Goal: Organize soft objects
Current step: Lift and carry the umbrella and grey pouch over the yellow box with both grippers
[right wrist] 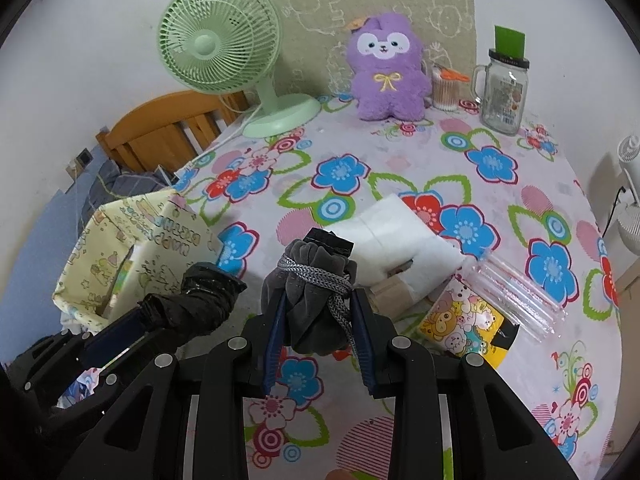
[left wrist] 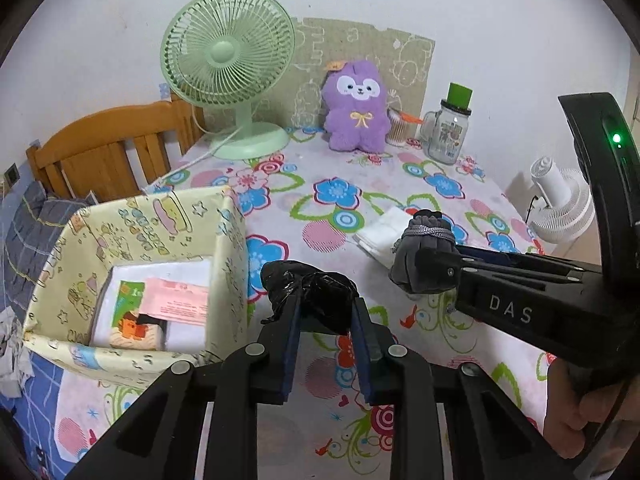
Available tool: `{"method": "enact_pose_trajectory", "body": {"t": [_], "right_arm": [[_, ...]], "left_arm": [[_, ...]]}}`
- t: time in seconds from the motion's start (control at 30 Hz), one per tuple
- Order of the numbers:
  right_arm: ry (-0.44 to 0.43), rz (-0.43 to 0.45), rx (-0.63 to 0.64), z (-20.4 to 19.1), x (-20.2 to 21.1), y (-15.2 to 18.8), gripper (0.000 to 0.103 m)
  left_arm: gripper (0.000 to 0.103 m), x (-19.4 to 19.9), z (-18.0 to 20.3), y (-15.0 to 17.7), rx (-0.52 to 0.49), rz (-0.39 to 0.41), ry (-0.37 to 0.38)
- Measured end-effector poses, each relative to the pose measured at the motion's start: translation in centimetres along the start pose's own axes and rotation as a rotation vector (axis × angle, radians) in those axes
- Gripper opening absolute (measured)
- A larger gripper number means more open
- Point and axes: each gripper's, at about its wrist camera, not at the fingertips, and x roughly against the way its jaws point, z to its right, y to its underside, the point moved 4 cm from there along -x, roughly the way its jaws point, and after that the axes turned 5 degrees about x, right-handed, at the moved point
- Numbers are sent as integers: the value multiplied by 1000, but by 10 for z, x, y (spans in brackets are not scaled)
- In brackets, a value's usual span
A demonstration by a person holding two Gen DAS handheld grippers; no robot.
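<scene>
both grippers tilt down over the flowered table (right wrist: pixel 400 152), side by side. the left gripper (left wrist: pixel 326 312) is clamped on a crumpled black plastic bag (left wrist: pixel 316 292), its blue pads pressing the bag from both sides, just beside the open pale-yellow paper-covered box (left wrist: pixel 228 248) at its left. the right gripper (right wrist: pixel 318 312) is clamped on a grey drawstring pouch (right wrist: pixel 312 292) with a grey cord wound round its neck, held above the table; a hand (left wrist: pixel 576 408) grips its handle at the lower right. just past the pouch lies a white folded pack (right wrist: pixel 400 232), with a cartoon-print packet (right wrist: pixel 464 320) and a clear plastic sleeve (right wrist: pixel 516 292) to its right. inside the box lie white and printed packs (left wrist: pixel 160 304). farther back stand a green fan (left wrist: pixel 228 52), a purple plush toy (left wrist: pixel 356 108) and a glass jar mug (left wrist: pixel 448 132) against the wall.
</scene>
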Motion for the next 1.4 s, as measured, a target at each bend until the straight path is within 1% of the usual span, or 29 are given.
{"method": "enact_pose_trajectory", "body": {"t": [0.23,0.43,0.9,1.27,1.4], "right_arm": [[-16,37,30,-20,16,-13,35],[-41,70,77,-47,28,-26,35],[-105,113,184,-114,38,-48,35],[-130,107,225,-143,33,-55,35],[-147,104,250,-157,29,-57,35]], "left_arm": [[24,17,-6,-9,10,40,-8],[24,34,-18,-16,28,80,-22],[24,74,-62,-32,90,174,-102],[24,83,-87,-31,127,190,-135],[24,84,-97,-29,144,191,-160]]}}
